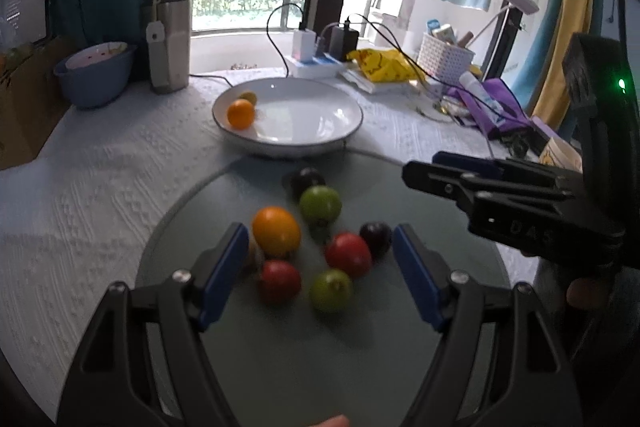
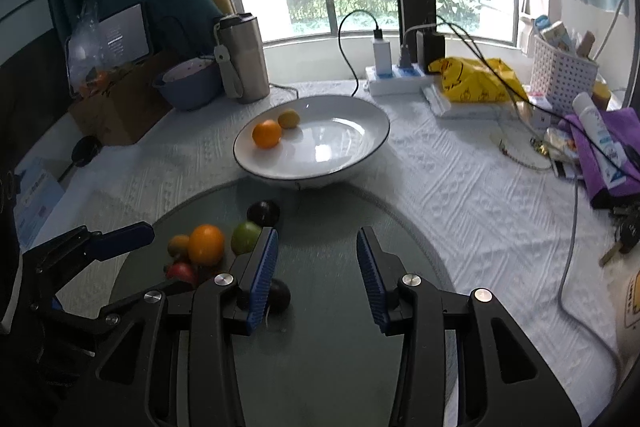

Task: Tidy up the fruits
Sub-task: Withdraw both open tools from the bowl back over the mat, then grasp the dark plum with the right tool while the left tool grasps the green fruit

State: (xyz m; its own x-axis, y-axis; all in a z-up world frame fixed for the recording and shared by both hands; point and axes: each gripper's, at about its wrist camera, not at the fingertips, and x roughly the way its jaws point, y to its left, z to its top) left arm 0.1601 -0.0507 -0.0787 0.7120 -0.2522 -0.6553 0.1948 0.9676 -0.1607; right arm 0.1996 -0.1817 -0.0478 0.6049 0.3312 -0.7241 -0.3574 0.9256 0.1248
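Several small fruits lie on a round grey-green glass mat (image 1: 304, 355): an orange (image 1: 276, 231), a green fruit (image 1: 320, 205), a red one (image 1: 347, 253) and dark plums (image 1: 376, 237). A white bowl (image 1: 320, 143) behind holds a small orange (image 1: 240, 113) and a yellow fruit (image 1: 249, 96). My left gripper (image 1: 320, 259) is open just above the fruit cluster, empty. My right gripper (image 2: 316, 267) is open and empty over the mat (image 2: 332, 307), right of the fruits; a dark plum (image 2: 280, 293) lies by its left finger. The bowl (image 2: 352, 163) is ahead.
A steel tumbler (image 1: 170, 43) and blue bowl (image 1: 96, 75) stand at the back left. A power strip with chargers (image 1: 316, 61), yellow bag (image 1: 380, 67), white basket (image 1: 444, 57) and purple cloth (image 1: 492, 111) crowd the back right. Cables run over the white tablecloth (image 2: 460, 195).
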